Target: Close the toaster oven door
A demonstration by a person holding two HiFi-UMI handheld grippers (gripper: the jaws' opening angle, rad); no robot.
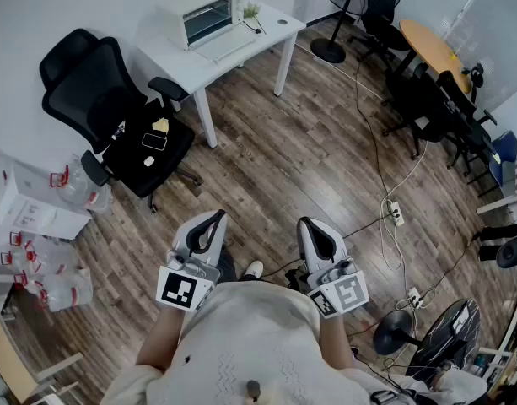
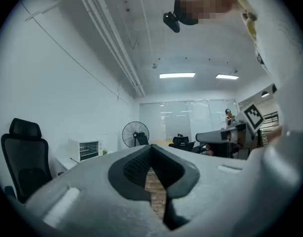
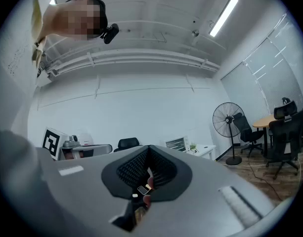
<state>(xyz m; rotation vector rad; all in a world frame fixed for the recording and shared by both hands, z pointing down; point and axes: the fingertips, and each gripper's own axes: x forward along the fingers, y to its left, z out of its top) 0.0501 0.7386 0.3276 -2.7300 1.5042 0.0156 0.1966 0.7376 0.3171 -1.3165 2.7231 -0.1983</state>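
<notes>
The left gripper [image 1: 216, 216] is held with its jaws pressed together, nothing between them; the right gripper [image 1: 309, 224] is likewise closed and empty. The toaster oven [image 1: 206, 15] is seen well ahead of both, on the white table [image 1: 279, 24], its door [image 1: 227, 43] folded down open. A black office chair [image 1: 115, 112] is placed ahead-left of the left gripper.

Cream shirt [image 1: 250, 336], grey black-padded left tongs [image 1: 217, 216] and right tongs [image 1: 309, 224].

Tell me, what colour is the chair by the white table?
The chair is black; the head view shows it best.
</notes>
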